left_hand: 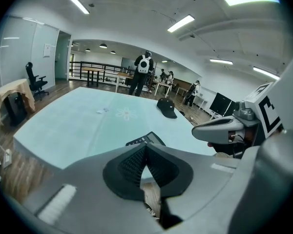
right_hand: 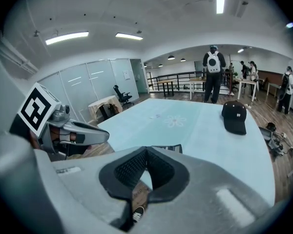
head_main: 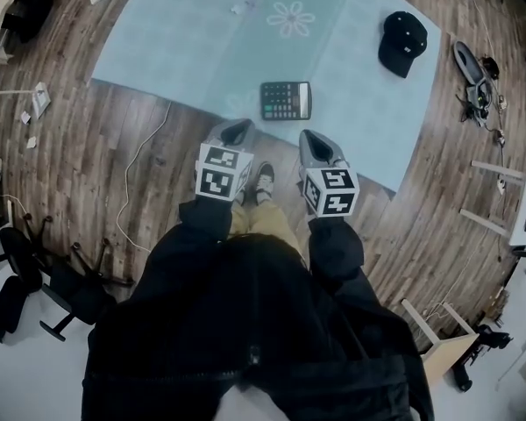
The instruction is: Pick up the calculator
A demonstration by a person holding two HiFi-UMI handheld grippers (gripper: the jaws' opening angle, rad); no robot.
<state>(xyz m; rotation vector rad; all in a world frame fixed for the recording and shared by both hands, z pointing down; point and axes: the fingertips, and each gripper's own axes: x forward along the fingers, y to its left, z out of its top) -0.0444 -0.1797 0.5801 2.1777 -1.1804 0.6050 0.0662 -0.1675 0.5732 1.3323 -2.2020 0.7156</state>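
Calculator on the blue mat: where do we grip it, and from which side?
Probably the near long edge of the calculator, coming in low from the person's side. It lies flat, keys up, on the mat, so only its thin edges offer purchase.

1. The calculator (head_main: 286, 100) lies on the mat (head_main: 184, 51), close to the mat's near edge.
2. The cap (head_main: 402, 42) lies on the same mat, farther off and to the right, well apart from the calculator.
3. The left gripper (head_main: 237, 132) and right gripper (head_main: 312, 139) are side by side, just on the near side of the calculator.
4. A cable (head_main: 131, 167) lies on the floor (head_main: 88, 139), left of the left gripper.
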